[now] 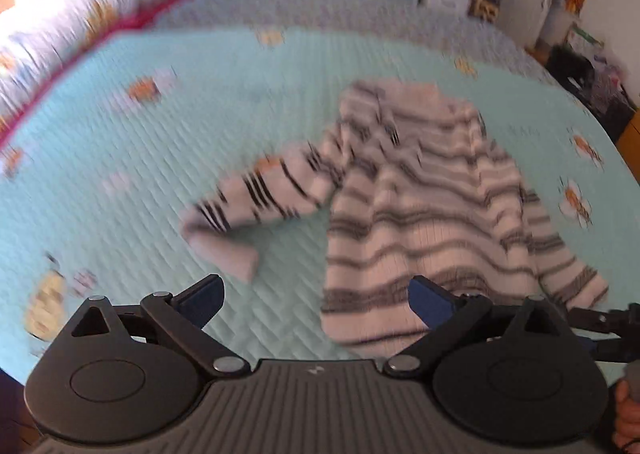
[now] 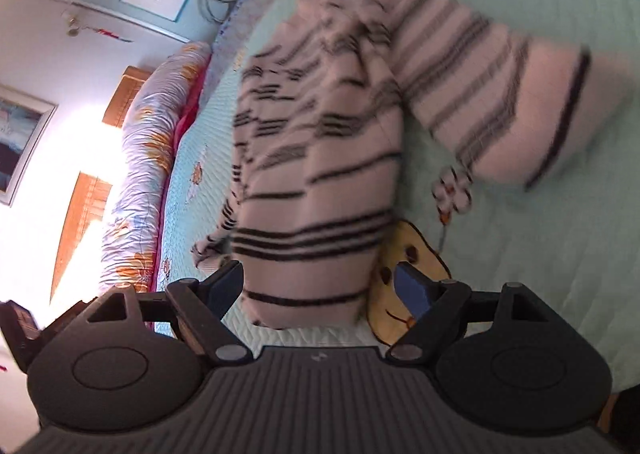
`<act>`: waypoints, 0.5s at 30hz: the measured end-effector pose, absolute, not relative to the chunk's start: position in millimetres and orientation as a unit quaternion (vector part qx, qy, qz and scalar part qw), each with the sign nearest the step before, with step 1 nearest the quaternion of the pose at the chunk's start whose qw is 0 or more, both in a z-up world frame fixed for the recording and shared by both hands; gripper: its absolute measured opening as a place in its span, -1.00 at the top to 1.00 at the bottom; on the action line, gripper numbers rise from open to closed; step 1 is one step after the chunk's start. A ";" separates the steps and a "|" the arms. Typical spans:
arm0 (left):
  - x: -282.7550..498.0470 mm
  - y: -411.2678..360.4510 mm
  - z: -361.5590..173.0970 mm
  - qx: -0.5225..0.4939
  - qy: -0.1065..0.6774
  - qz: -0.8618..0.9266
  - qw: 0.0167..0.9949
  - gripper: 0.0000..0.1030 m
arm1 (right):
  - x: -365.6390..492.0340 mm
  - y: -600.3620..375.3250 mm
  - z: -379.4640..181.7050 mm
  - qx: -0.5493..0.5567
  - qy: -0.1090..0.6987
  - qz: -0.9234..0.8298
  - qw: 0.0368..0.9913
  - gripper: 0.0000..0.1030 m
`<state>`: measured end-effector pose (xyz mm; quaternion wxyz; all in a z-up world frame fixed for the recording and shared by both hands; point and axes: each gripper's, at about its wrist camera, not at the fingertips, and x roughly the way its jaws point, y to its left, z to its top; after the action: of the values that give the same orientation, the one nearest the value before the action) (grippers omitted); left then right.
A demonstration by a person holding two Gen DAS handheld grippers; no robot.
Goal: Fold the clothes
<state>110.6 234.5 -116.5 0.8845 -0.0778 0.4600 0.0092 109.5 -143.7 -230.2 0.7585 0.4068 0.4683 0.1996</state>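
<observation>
A white sweater [image 1: 424, 206] with thin dark stripes lies spread on a bed, on a quilted mint-green bedspread [image 1: 120, 182] printed with small orange flowers. In the left wrist view its body runs from the near right toward the far middle, and one sleeve [image 1: 256, 194] reaches out to the left, bent so the cuff points back toward the near edge. The other sleeve trails along the right side of the body. Both views are smeared by motion blur, so the finer folds of the knit cannot be made out.

The left tool [image 1: 316, 298] hangs above the near hem with its blue-padded fingers wide apart — nothing sits between them, and only the right finger overlaps the hem in the picture. The right tool [image 2: 320, 286], seen in its own rolled view, is likewise spread and empty, with the striped hem [image 2: 308, 294] showing in the gap beyond the fingertips; whether either tool touches the fabric cannot be told. Just right of that hem, a yellow cartoon face print [image 2: 404, 266] shows on the bedspread.

A rolled floral duvet [image 1: 92, 18] with a red edge lies along the far left side of the bed.
</observation>
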 end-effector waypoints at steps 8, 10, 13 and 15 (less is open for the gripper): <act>151.7 248.9 -205.9 -0.174 0.533 0.001 0.828 -0.88 | 118.0 -156.7 -294.5 0.561 0.410 0.210 0.688 -0.60; 161.9 245.8 -221.5 -0.192 0.547 0.007 0.815 -0.91 | 126.1 -152.5 -295.0 0.567 0.401 0.207 0.689 -0.60; 168.2 233.1 -221.4 -0.203 0.527 -0.006 0.825 -0.99 | 144.1 -133.5 -286.6 0.528 0.414 0.227 0.706 -0.59; 171.5 224.5 -214.9 -0.218 0.513 -0.038 0.830 -0.48 | 153.7 -121.3 -281.3 0.492 0.434 0.236 0.717 0.11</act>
<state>171.5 224.5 -214.9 0.8297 -0.2177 0.5126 -0.0384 153.7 -121.3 -281.3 0.7169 0.4923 0.4336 0.2357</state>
